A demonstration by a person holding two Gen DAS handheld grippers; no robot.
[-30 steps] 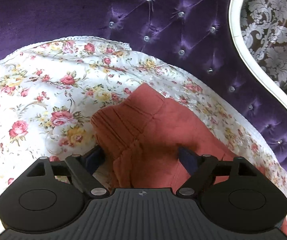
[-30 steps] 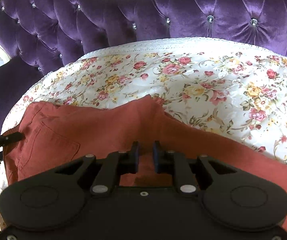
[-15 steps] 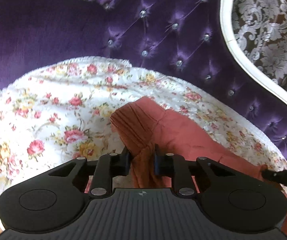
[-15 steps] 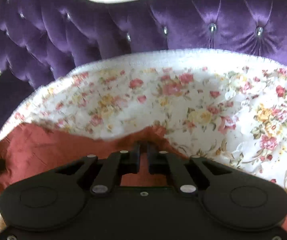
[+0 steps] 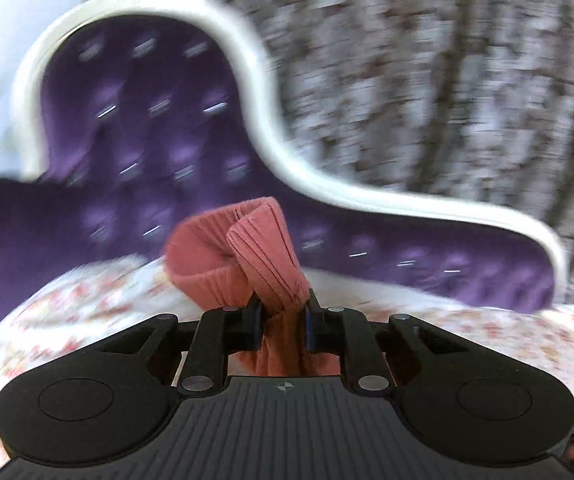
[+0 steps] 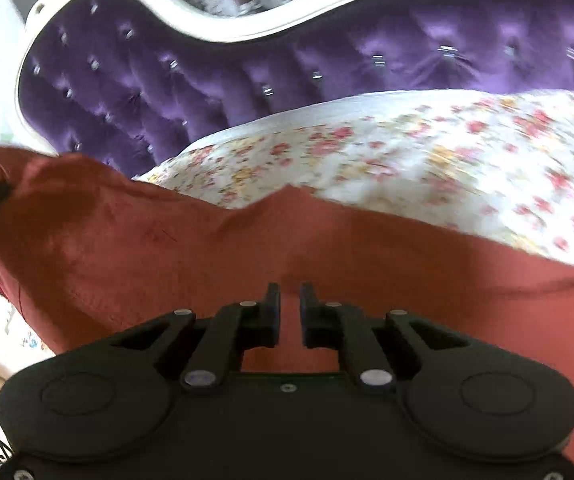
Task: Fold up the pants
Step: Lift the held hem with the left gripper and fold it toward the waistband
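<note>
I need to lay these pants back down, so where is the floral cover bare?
The floral cover is bare between the purple tufted backrest and the far edge of the pants. The near side, under the pants, is taken.

bright daylight, heavy motion blur, fisheye-warped edges

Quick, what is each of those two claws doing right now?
Left gripper: closing, pads clamped on a bunched end of the rust-red pants.
Right gripper: pinching the pants' edge, jaws easing open slightly.
</note>
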